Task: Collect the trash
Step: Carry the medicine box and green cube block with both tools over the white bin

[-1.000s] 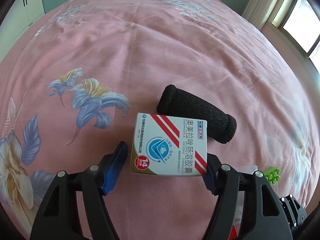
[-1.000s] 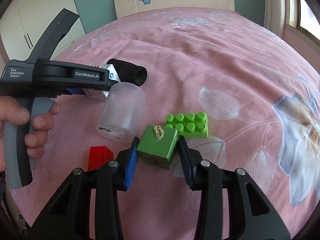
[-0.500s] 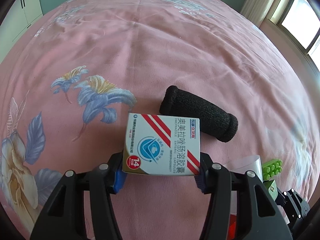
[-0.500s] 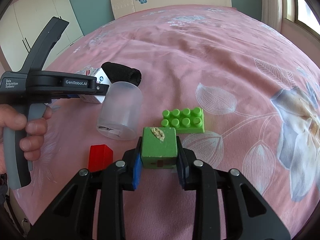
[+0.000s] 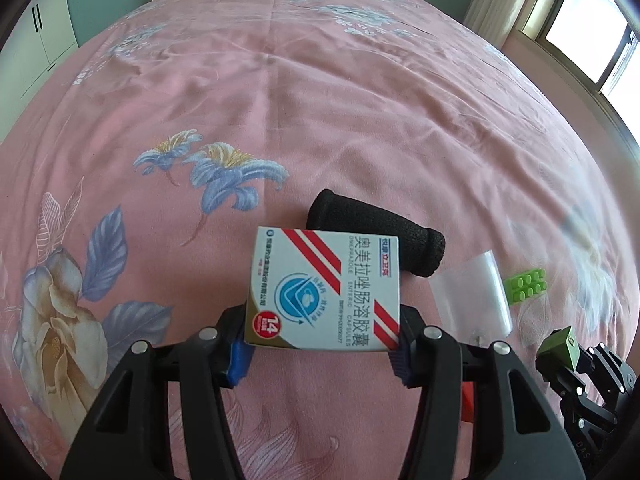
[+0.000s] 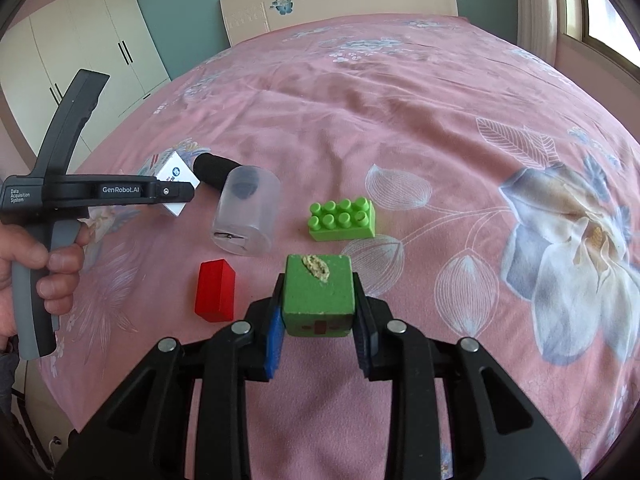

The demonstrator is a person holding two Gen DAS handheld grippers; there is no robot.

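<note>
My left gripper (image 5: 320, 354) is shut on a white medicine box (image 5: 326, 286) with red stripes and holds it above the pink bedspread; the box also shows in the right wrist view (image 6: 172, 184). My right gripper (image 6: 318, 330) is shut on a green wooden cube (image 6: 318, 292) with a beige smear on top, lifted off the bed; the cube also shows in the left wrist view (image 5: 558, 350). On the bed lie a black foam tube (image 5: 384, 234), a clear plastic cup (image 6: 246, 210) on its side, a green toy brick (image 6: 342, 220) and a red block (image 6: 215, 290).
The pink flowered bedspread (image 6: 400, 100) fills both views. A headboard (image 6: 336, 8) stands at the far end, white wardrobes (image 6: 80, 60) to the left, a window (image 5: 588, 20) to the right. The left gripper's handle and a hand (image 6: 36, 264) are at the left.
Both grippers closed on their objects and lifted them: the left on the medicine box, the right on the green cube. The rest of the items stayed put.
</note>
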